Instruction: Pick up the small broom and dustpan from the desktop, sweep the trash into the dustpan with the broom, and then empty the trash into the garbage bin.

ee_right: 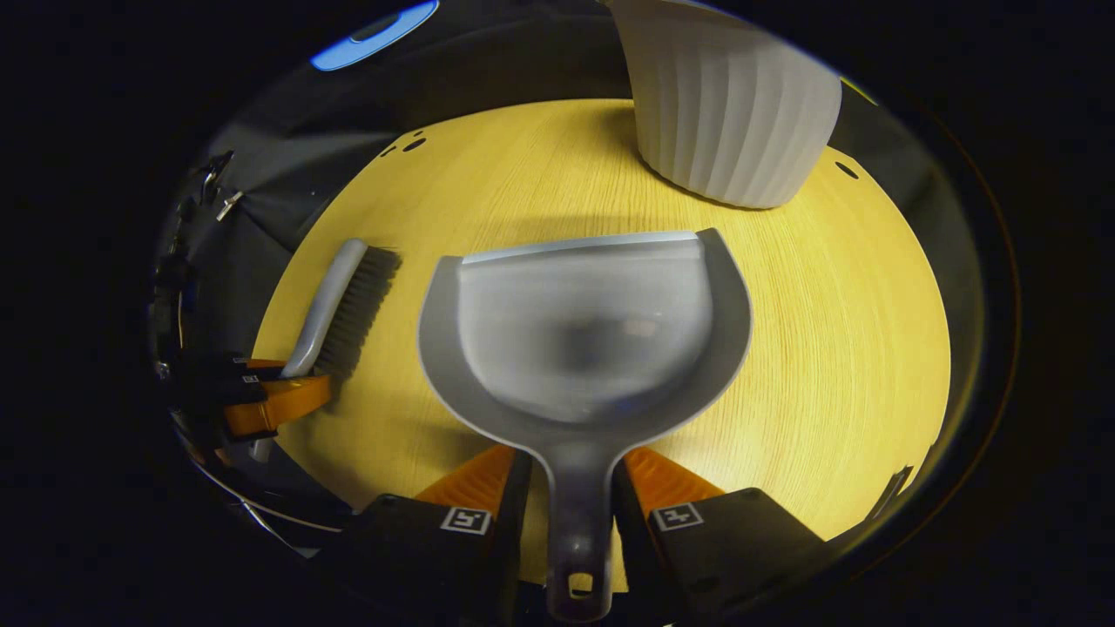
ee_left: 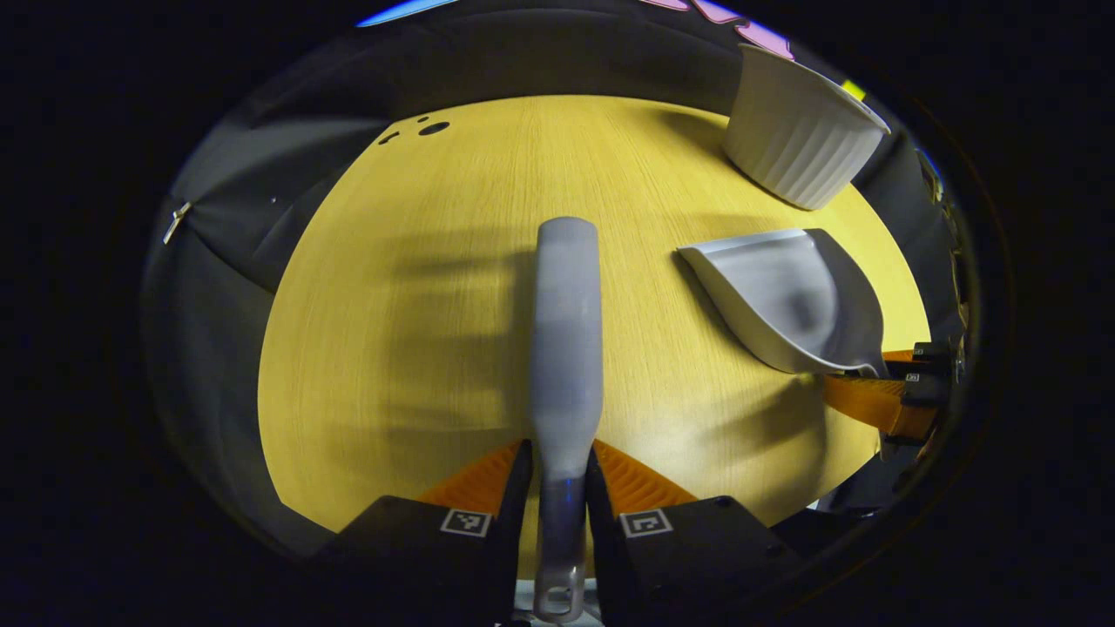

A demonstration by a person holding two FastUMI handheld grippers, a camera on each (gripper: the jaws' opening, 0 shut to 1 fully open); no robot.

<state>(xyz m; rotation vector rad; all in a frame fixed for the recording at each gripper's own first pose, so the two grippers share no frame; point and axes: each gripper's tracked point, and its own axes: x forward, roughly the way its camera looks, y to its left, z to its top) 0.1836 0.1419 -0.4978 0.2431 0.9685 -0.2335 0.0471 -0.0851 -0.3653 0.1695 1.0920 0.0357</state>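
My left gripper [ee_left: 557, 475] is shut on the handle of the small grey broom [ee_left: 566, 331], which points away over the yellow table [ee_left: 418, 348]. My right gripper [ee_right: 571, 475] is shut on the handle of the grey dustpan [ee_right: 584, 331], held level above the table with its lip toward the bin. In the left gripper view the dustpan [ee_left: 784, 296] hangs at the right with the right gripper [ee_left: 888, 392] behind it. In the right gripper view the broom [ee_right: 335, 305] shows at the left, bristles facing right, with the left gripper [ee_right: 270, 401] on its handle. No trash is visible on the table.
A white ribbed garbage bin [ee_right: 727, 104] stands at the table's far right, just beyond the dustpan's lip; the same bin [ee_left: 797, 131] appears at upper right in the left gripper view. Small dark holes [ee_left: 433, 128] mark the table's far edge. Black cloth walls surround the table.
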